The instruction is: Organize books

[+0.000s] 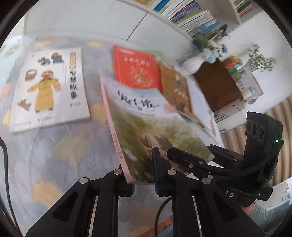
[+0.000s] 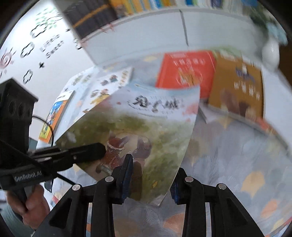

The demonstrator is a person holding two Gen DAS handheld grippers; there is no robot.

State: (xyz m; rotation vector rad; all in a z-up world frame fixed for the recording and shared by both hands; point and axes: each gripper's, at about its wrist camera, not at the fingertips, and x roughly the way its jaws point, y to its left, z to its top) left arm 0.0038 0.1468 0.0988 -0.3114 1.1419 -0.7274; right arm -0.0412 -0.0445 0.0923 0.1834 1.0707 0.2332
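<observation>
A picture book (image 1: 146, 118) with a pink spine and two rabbits on its cover is lifted, tilted, above the leaf-patterned tablecloth (image 1: 63, 151). My left gripper (image 1: 144, 175) is shut on its lower edge near the spine. The right gripper's fingers (image 1: 184, 158) clamp the same edge from the right. In the right wrist view my right gripper (image 2: 150, 178) is shut on the lower corner of the picture book (image 2: 138, 124), one pad on the cover and one behind. The left gripper's finger (image 2: 85, 153) lies on the cover at left, with a hand (image 2: 34, 200) below it.
Flat on the cloth lie a white book (image 1: 49, 87) with a yellow-robed figure, a red book (image 1: 135, 69) and an ochre book (image 1: 175, 85). An orange and blue book (image 2: 56, 116) lies at the left. Behind stand a white bookshelf (image 1: 186, 14), a white vase (image 1: 191, 63) and a brown cabinet (image 1: 217, 83).
</observation>
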